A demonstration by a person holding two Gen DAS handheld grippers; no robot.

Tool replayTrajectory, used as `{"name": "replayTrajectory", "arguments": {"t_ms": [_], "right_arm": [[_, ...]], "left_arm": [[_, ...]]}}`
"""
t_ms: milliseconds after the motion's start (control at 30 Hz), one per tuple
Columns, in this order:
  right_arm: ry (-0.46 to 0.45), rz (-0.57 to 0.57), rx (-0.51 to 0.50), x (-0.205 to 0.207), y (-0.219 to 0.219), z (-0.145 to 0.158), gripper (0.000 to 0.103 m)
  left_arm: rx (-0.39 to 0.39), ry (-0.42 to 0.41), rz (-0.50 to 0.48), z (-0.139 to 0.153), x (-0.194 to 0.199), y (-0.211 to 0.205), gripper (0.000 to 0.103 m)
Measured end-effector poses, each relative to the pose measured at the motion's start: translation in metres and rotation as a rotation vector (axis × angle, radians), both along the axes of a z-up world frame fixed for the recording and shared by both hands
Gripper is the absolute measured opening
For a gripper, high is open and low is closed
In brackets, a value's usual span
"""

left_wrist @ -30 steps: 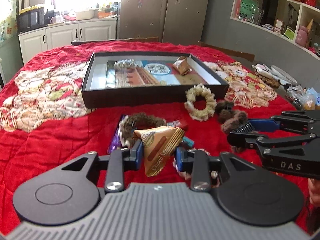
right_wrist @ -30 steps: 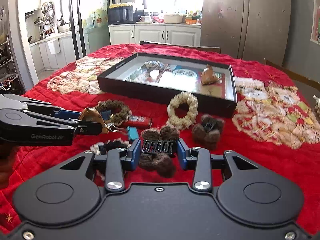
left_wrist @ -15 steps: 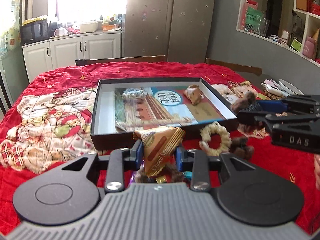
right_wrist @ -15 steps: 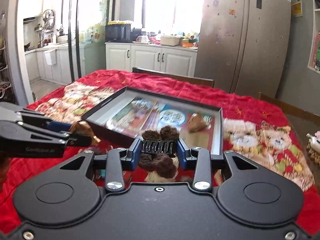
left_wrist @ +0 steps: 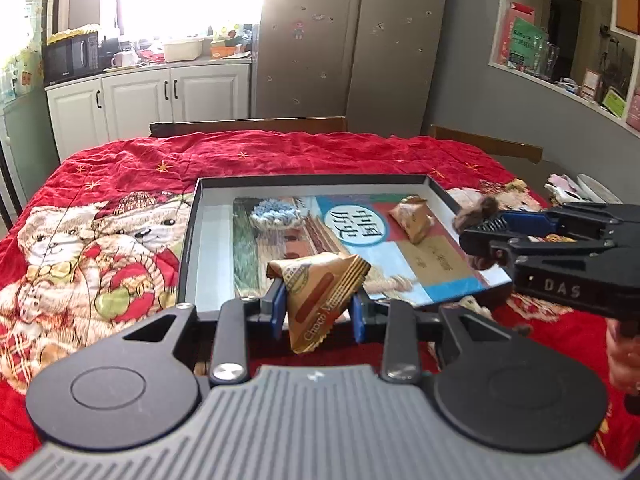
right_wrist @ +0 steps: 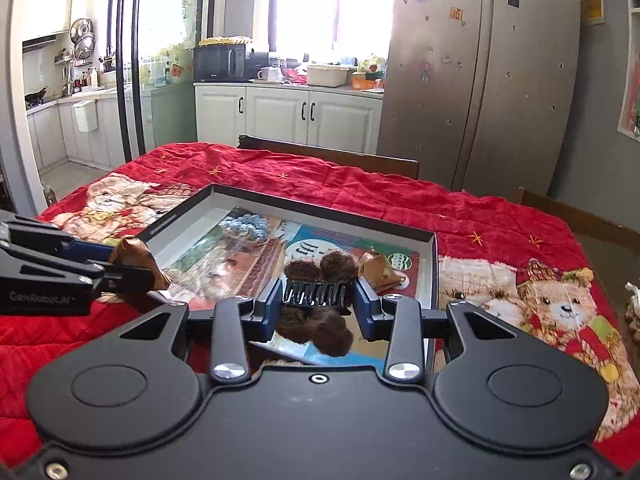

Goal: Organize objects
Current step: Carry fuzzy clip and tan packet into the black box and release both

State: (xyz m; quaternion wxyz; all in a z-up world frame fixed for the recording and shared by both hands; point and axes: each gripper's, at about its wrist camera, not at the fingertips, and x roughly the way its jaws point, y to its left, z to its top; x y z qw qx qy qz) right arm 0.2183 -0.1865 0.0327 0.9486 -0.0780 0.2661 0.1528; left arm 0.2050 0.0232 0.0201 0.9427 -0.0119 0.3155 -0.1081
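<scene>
While both grippers hover at the near edge of the black tray point(left_wrist: 188, 248), each one carries an item to drop. The left gripper point(left_wrist: 318, 310) is closed narrowly on a tan triangular snack packet point(left_wrist: 320, 292), which hangs point down with its long axis about vertical. From these jaws the tray floor lies at twelve o'clock, with free room straight ahead. The right gripper point(right_wrist: 318, 306) pinches a black hair claw with brown pompoms point(right_wrist: 316, 292), already over the tray's right part. In the tray lie a blue scrunchie point(left_wrist: 276, 214) at eleven o'clock and another tan packet point(left_wrist: 412, 218) at one o'clock. I judge the right hand a little nearer to releasing.
</scene>
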Motion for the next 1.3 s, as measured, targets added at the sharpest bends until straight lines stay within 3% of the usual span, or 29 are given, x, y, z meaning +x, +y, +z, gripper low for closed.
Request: {"name": "replayTrajectory", "arguments": {"t_ms": [400, 733, 1300], "right_arm": [[0.072, 0.02, 0.081, 0.078, 0.014, -0.023, 0.036], [0.14, -0.004, 0.066, 0.125, 0.026, -0.041, 0.037], [0.198, -0.01, 0.045, 0.149, 0.028, -0.065, 0.037]], "left_arm": [[0.034, 0.06, 0.064, -0.022, 0.072, -0.004, 0.036], [0.052, 0.089, 0.099, -0.037, 0.102, -0.008, 0.036], [0.045, 0.115, 0.119, -0.051, 0.126, -0.005, 0.036]]}}
